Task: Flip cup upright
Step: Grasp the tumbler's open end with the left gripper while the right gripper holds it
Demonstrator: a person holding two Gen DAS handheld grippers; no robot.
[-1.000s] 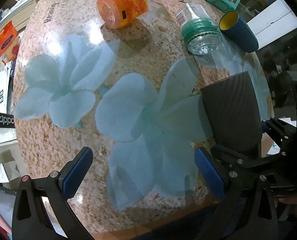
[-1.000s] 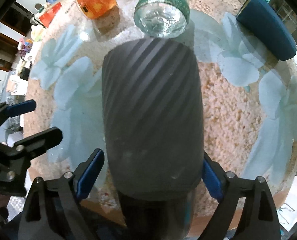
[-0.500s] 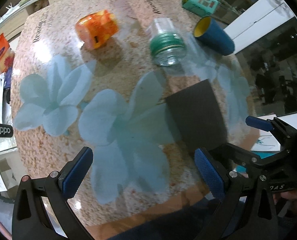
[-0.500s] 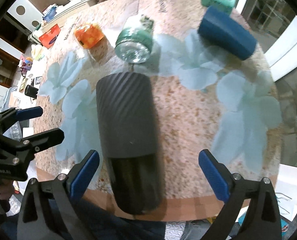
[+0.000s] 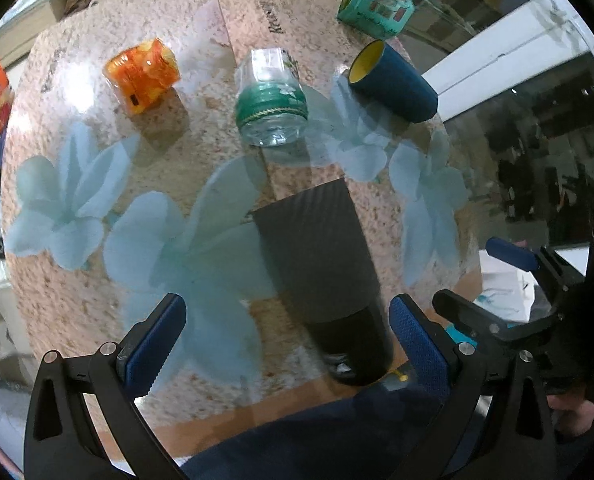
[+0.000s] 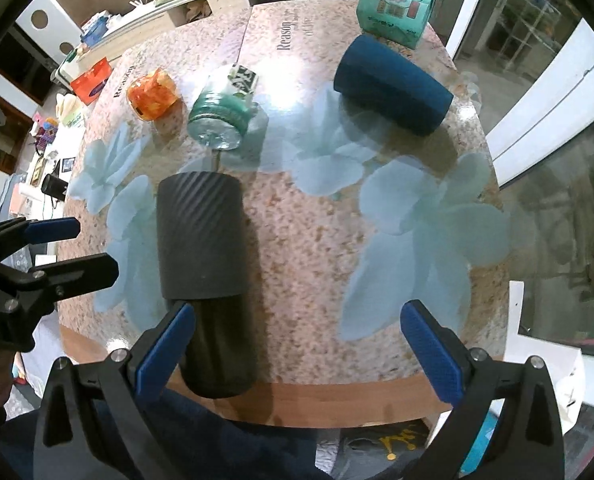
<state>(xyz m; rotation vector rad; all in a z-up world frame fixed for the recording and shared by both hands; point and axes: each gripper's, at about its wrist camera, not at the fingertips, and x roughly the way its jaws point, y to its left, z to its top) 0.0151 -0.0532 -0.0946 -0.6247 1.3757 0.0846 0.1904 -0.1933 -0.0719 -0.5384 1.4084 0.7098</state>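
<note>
The tall dark grey cup with a ribbed carbon-weave sleeve [image 6: 201,240] stands on the near edge of the round speckled bench with pale blue flower prints [image 6: 337,216], its closed end facing the cameras. The right tongs [image 6: 297,344] are spread wide and grip nothing; the cup sits beside their left finger. The left tongs [image 5: 285,340] are likewise spread and empty. Farther back lie an orange patterned jar [image 5: 141,74], a clear plastic jar with a green band [image 5: 271,100], a navy blue cup with yellow interior [image 5: 391,82] and a teal printed box [image 5: 375,10].
</note>
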